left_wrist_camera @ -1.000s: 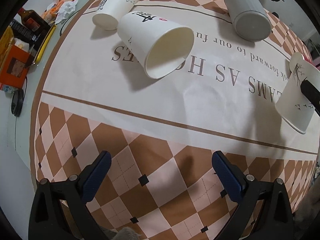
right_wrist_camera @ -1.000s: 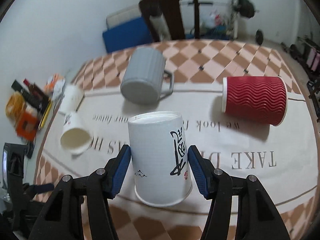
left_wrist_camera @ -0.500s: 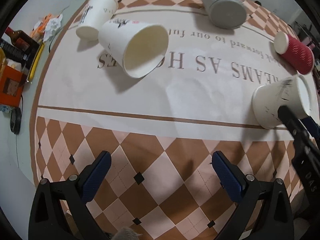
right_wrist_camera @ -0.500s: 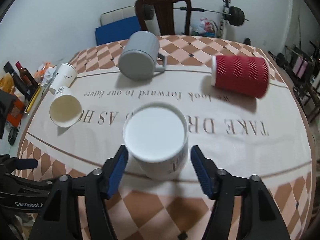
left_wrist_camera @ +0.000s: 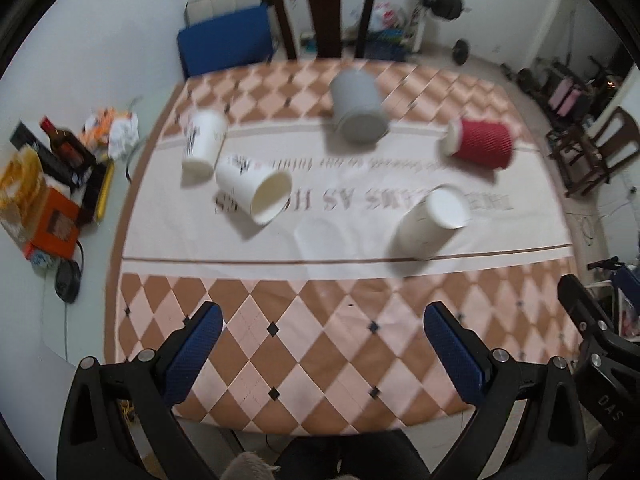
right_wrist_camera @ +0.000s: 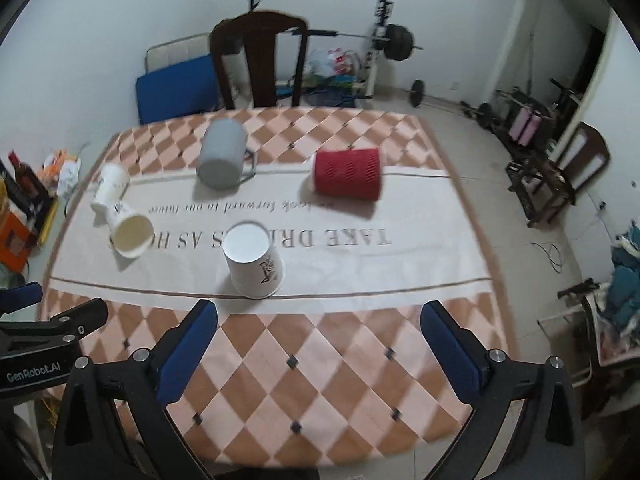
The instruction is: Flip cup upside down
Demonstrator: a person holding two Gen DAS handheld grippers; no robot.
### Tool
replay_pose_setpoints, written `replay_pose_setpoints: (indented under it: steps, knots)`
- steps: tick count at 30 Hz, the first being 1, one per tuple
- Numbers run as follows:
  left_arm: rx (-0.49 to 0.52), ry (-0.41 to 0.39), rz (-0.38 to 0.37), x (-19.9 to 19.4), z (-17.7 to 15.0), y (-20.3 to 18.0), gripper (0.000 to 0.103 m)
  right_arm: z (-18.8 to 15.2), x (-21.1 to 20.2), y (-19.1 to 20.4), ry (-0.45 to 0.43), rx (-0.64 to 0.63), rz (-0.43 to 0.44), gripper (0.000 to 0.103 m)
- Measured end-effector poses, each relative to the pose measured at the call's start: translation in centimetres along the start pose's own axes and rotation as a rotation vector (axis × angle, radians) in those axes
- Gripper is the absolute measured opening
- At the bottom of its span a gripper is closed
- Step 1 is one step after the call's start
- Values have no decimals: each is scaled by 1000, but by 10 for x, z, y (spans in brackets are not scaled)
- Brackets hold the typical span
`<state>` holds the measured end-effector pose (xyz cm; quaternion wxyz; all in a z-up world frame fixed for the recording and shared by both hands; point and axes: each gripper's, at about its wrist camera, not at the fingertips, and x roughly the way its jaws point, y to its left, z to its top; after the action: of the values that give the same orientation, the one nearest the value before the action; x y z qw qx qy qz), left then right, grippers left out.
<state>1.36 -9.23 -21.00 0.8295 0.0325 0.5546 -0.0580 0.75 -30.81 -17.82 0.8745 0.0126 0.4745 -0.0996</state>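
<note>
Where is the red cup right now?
The red cup lies on its side at the far right of the tablecloth, to the right of the grey mug and beyond the upside-down white cup.

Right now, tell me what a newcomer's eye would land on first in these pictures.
First, the white paper cup standing upside down near the middle of the checkered tablecloth, just ahead of the open right gripper. Next, the red ribbed cup lying on its side farther back to the right, with the grey mug tipped over to its left. Two more white cups lie toppled at the left edge.
</note>
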Motion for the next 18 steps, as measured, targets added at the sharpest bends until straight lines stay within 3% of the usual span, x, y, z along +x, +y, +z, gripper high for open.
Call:
replay_pose_setpoints:
  steps: [6,12,18]
  knots:
    - [43,-123,-22,-83,-8,-13,103,0,-91,-16,-48,59,-34,103]
    - [45,-178,-12,-140,-21,-8,103,-6,-168,-27,-81,123,-59,103]
    - [32,-198,4,-172,-33,-4,103,-13,-224,-22,-137,114,-79,103]
